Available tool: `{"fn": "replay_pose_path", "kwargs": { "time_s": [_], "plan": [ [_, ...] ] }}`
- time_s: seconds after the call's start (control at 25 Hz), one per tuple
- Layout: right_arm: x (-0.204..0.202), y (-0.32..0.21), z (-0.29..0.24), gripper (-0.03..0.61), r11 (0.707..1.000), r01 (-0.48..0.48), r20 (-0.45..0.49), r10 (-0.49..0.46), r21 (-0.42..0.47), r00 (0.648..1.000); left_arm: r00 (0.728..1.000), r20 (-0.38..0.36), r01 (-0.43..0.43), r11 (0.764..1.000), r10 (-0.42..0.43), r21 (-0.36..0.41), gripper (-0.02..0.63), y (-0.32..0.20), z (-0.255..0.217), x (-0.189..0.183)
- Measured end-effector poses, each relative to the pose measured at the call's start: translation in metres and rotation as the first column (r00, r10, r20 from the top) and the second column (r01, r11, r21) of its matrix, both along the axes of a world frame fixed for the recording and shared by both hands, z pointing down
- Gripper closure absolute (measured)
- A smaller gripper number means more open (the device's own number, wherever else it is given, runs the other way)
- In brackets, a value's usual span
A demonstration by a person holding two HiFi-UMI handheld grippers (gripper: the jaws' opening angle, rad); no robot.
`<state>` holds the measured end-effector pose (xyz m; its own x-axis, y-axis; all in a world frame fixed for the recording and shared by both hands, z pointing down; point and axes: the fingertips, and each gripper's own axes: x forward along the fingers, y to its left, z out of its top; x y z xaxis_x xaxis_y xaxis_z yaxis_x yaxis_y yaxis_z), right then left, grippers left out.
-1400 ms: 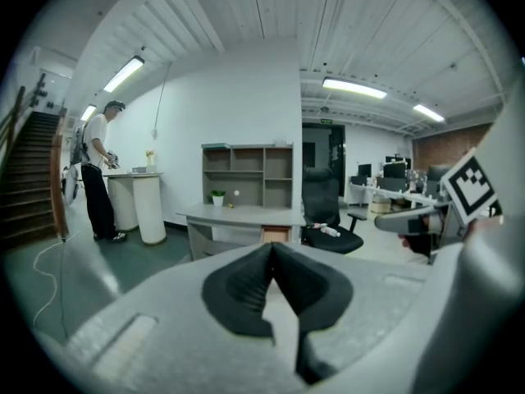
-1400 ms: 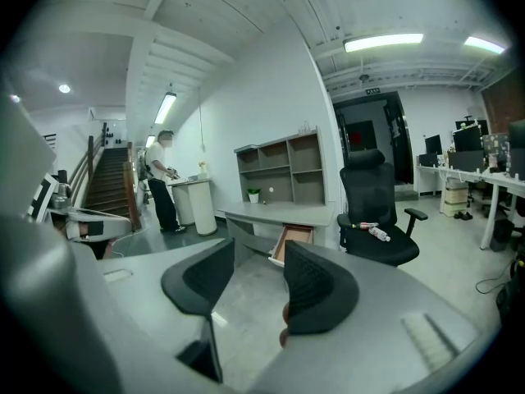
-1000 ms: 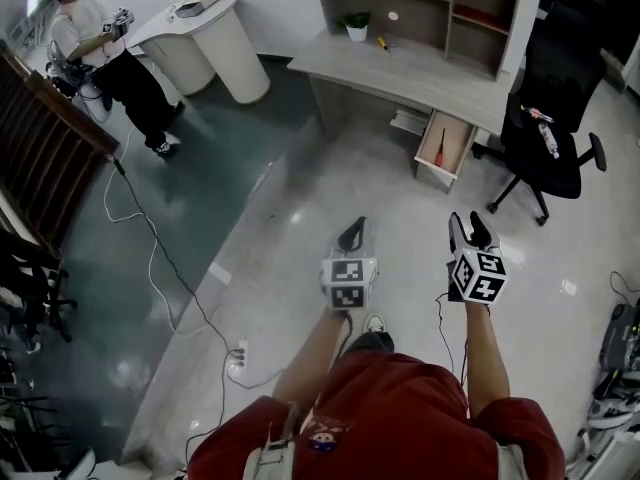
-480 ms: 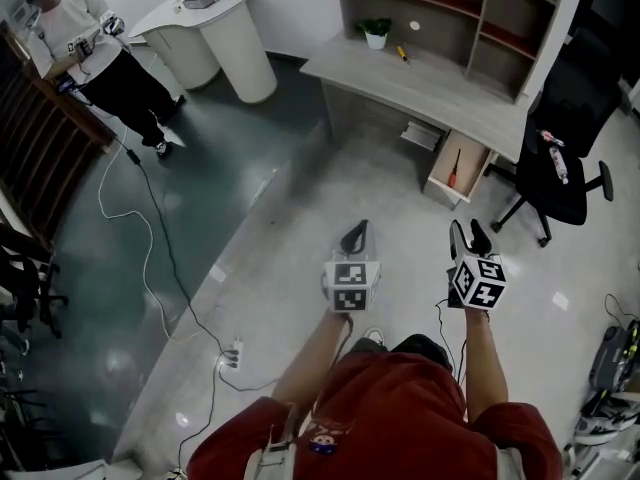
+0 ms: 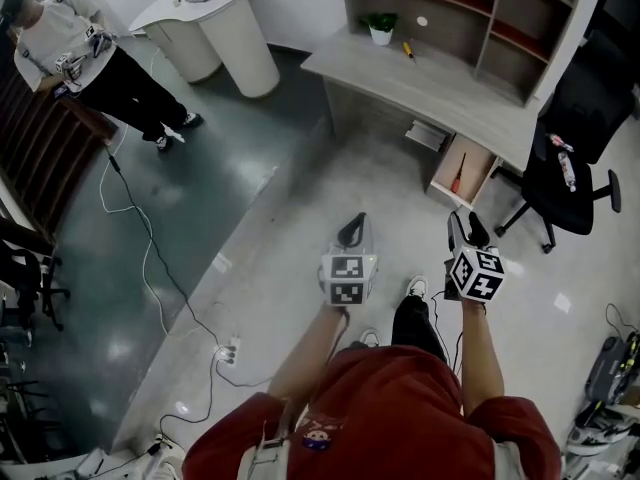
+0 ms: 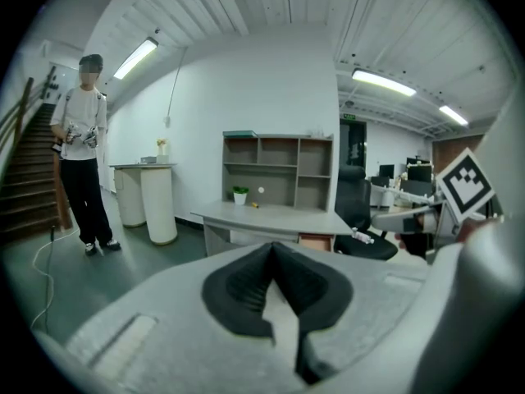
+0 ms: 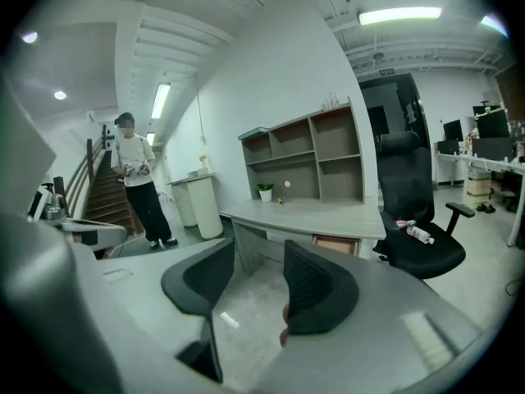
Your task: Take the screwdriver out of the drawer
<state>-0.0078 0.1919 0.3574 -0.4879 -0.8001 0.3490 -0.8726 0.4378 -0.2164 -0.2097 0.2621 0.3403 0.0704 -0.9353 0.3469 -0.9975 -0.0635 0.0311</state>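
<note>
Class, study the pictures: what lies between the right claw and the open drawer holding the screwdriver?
Only bare floor separates the right claw from the drawer with the screwdriver in it. The head view shows this.

The left gripper (image 5: 352,231) and right gripper (image 5: 466,228) are pale grey with black ribbed pads; each carries a white cube printed with black square markers. The holder's shirt (image 5: 400,418) is red. The floor (image 5: 385,193) is pale speckled grey — towards its left edge it turns glossy dark teal. The desk (image 5: 420,80) is grey, its drawer (image 5: 476,160) light tan inside, and the screwdriver (image 5: 457,175) in it has a red handle. A green plant (image 5: 381,20) sits in a white pot (image 5: 381,37). The chair (image 5: 580,118) is black. A person (image 5: 70,48) at the top left wears a white top and black trousers.
</note>
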Motion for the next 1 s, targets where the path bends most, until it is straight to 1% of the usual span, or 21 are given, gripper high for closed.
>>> {"fn": "replay_pose_path", "kwargs": {
  "time_s": [0.08, 0.24, 0.36, 0.64, 0.84, 1.0],
  "plan": [
    [0.000, -0.024, 0.004, 0.391, 1.000, 0.011, 0.003, -0.011, -0.003, 1.000, 1.000, 0.006, 0.014, 1.000, -0.014, 0.008, 0.613, -0.022, 0.000, 0.001],
    [0.009, -0.074, 0.009, 0.391, 0.999, 0.036, -0.014, -0.036, -0.003, 0.999, 1.000, -0.008, 0.028, 1.000, -0.028, 0.004, 0.613, -0.073, 0.005, 0.011],
    [0.025, -0.116, 0.010, 0.391, 0.999, 0.033, -0.005, -0.033, -0.007, 0.999, 0.999, -0.019, 0.032, 0.999, -0.032, -0.001, 0.612, -0.114, 0.001, 0.026],
    [0.058, -0.200, 0.023, 0.391, 0.999, 0.029, 0.018, -0.028, -0.046, 0.999, 1.000, -0.008, 0.021, 0.999, -0.022, -0.024, 0.613, -0.203, 0.005, 0.066],
    [0.077, -0.253, 0.032, 0.391, 0.997, 0.033, 0.033, -0.031, -0.067, 0.999, 1.000, 0.000, 0.014, 0.999, -0.014, -0.034, 0.612, -0.260, 0.007, 0.089],
    [0.089, -0.286, 0.035, 0.391, 0.997, 0.038, 0.043, -0.035, -0.073, 0.998, 1.000, 0.004, 0.015, 0.999, -0.015, -0.039, 0.612, -0.294, 0.009, 0.102]
  ]
}}
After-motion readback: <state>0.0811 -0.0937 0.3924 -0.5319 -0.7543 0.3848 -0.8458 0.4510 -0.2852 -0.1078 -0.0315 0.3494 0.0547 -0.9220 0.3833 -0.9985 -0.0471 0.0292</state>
